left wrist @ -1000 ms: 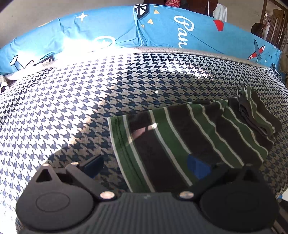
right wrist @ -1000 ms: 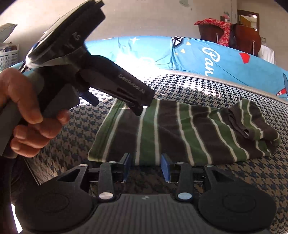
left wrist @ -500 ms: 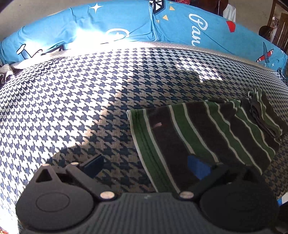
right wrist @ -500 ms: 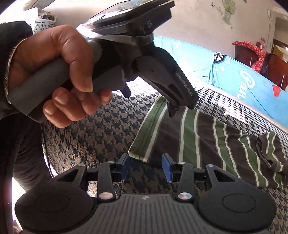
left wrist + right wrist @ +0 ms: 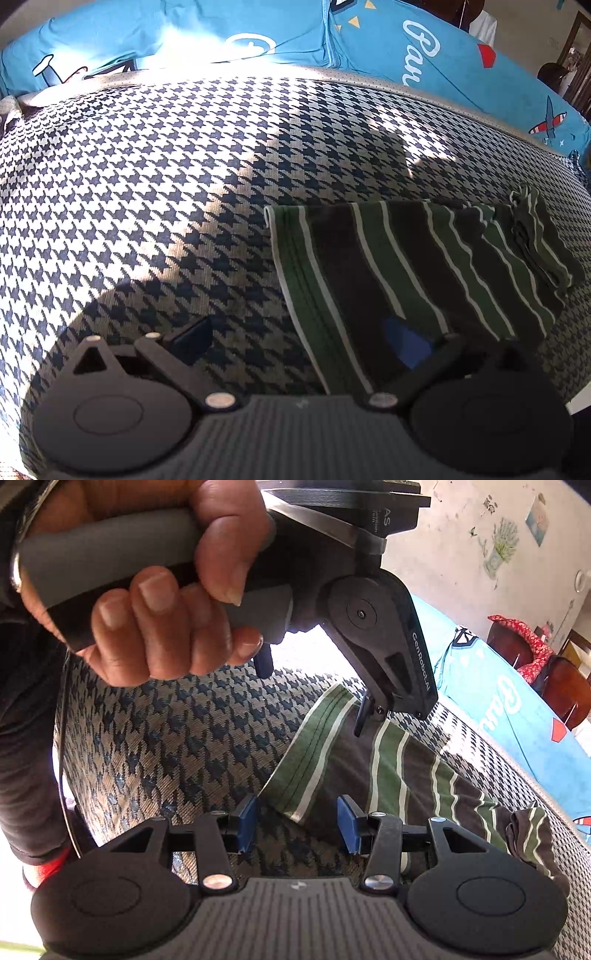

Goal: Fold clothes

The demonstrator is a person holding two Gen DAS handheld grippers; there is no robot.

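Striped shirt lies folded on bed. Left tool wide open over shirt hem, holds nothing. Right tool open, empty, near shirt corner.

Both tools share one build: a ribbed grey housing at six o'clock, flanked by two round black discs with a faint ring moulded in each, and black linkage bars pinned with silver screws. The right gripper carries bright blue pads on its fingertips. The left gripper shows one blue pad at four o'clock and a darker one at eight o'clock. In the right wrist view it has a grey handle, a black body with white "GenRobot.AI" lettering, and a round pivot screw. The hand on that handle wears a dark sleeve with a red edge at eight o'clock; a thin black cable runs beside it.
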